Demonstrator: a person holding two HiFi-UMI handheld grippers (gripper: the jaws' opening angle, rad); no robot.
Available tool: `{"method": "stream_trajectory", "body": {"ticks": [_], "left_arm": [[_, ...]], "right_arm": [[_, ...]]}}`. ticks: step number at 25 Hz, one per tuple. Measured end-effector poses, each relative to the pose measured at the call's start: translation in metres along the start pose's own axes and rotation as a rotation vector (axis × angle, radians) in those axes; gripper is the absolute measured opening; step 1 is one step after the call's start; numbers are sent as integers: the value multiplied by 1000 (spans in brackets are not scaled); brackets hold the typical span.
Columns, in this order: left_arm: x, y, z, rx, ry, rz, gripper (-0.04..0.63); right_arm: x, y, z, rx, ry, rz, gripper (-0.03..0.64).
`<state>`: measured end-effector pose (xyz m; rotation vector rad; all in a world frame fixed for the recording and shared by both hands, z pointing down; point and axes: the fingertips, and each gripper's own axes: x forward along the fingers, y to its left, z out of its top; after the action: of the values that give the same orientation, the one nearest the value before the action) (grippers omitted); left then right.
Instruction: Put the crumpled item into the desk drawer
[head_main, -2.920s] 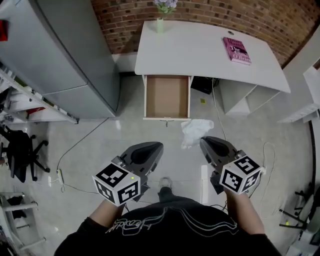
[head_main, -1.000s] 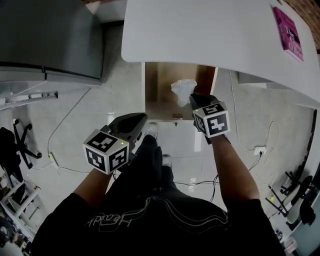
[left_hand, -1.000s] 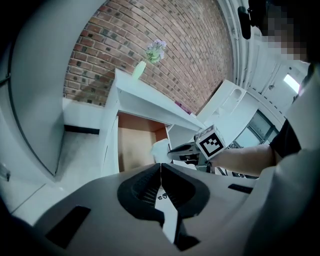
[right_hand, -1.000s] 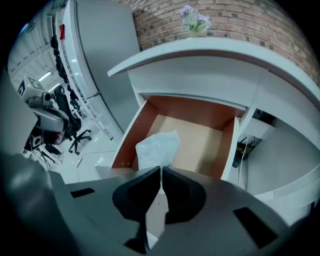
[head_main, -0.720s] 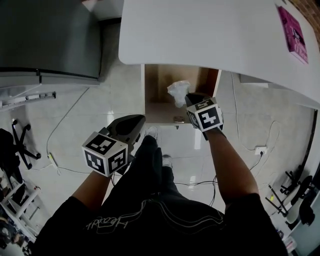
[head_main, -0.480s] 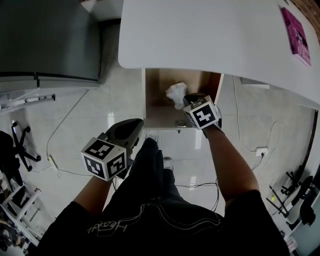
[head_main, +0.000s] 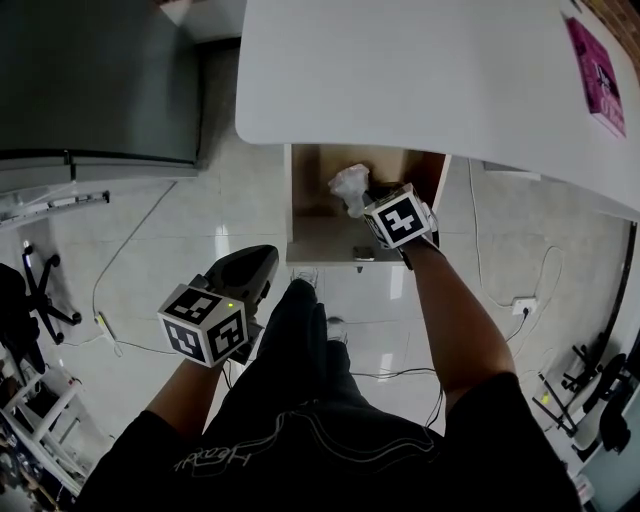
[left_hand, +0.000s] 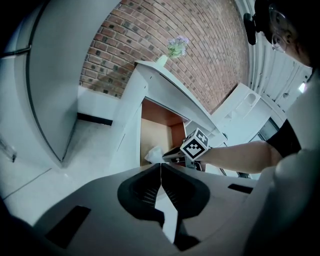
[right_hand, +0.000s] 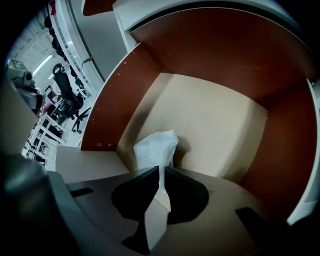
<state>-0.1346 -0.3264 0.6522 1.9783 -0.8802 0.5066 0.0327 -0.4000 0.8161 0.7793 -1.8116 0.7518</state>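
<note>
My right gripper (head_main: 368, 199) is shut on a crumpled white tissue (head_main: 350, 187) and holds it over the open desk drawer (head_main: 308, 232), which is pulled out from under the white desk (head_main: 400, 70). In the right gripper view the tissue (right_hand: 156, 146) sticks out past the closed jaws, above the drawer's light wooden bottom (right_hand: 220, 130). My left gripper (head_main: 262, 262) hangs low over the floor, left of the drawer, shut with nothing in it. The left gripper view shows the tissue (left_hand: 154, 155) and the right gripper's marker cube (left_hand: 194, 145) at the drawer.
A grey cabinet (head_main: 100, 80) stands left of the desk. A pink book (head_main: 598, 75) lies at the desk's far right. Cables (head_main: 540, 270) run across the tiled floor, and an office chair (head_main: 25, 300) stands at the far left. A flower vase (left_hand: 175, 47) tops the desk against a brick wall.
The right gripper has carried the tissue from the floor up over the drawer and, in the last second, a little further in toward the desk. The left gripper has dropped slightly.
</note>
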Motion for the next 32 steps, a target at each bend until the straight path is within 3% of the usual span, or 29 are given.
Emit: {"method": "stream_trajectory", "body": {"ticks": [3, 5, 7, 15, 22, 32], "left_arm": [[-1, 0, 1, -6, -7, 8, 23], [-2, -2, 2, 13, -8, 20, 23], [-3, -5, 0, 53, 2, 33, 23], [-26, -52, 9, 28, -29, -6, 23], [-65, -124, 12, 77, -65, -40, 23], [-162, -290, 26, 203, -221, -170, 23]], "right_arm": [[-1, 2, -4, 27, 18, 26, 54], [-5, 2, -6, 42, 28, 38, 156], [-15, 3, -4, 61, 15, 47, 192], [-117, 22, 3, 148, -155, 100, 206], [-266, 67, -3, 254, -414, 181, 204], [-496, 151, -34, 167, -865, 306, 113]]}}
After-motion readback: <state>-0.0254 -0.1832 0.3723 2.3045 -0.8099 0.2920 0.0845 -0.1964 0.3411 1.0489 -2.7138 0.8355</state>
